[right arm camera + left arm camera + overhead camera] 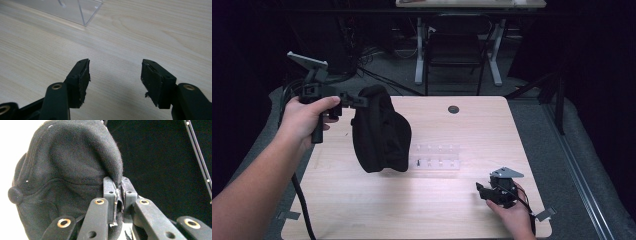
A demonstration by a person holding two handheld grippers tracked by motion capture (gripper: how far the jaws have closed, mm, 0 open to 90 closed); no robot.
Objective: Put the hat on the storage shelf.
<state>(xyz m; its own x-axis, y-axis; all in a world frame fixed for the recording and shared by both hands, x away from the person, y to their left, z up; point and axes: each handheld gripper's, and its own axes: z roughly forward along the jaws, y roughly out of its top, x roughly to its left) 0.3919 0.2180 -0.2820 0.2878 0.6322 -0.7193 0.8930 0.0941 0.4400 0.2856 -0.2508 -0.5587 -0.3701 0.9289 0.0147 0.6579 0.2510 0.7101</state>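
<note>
- High view: left gripper [362, 101] held up over the tabletop's [362, 205] left-rear part, jaws pinching a black cap [379, 131] by its edge; cap hangs down from the grip, clear of the wood, w/ a shadow under it.
- Left hand [307, 117] wraps the gripper's handle; cable trails down past the tabletop's left edge.
- Left gripper view: jaws pressed together on a fold of the cap's [67, 170] fabric; cloth squeezed between the pads. Cap's top button [15, 195] at left, seams running out from it.
- High view: clear plastic rack [438, 156] sits mid-tabletop, just right of the hanging cap, not touching it.
- Right gripper [484, 192] low at the tabletop's front-right corner, right hand [514, 217] on it, well apart from the cap.
- Right gripper view: jaws spread, nothing between them, bare wood below [150, 32]; corner of the clear rack [82, 12] ahead at top left, apart from the pads [83, 80].
- Small dark round hole [453, 109] in the tabletop near the rear edge.
</note>
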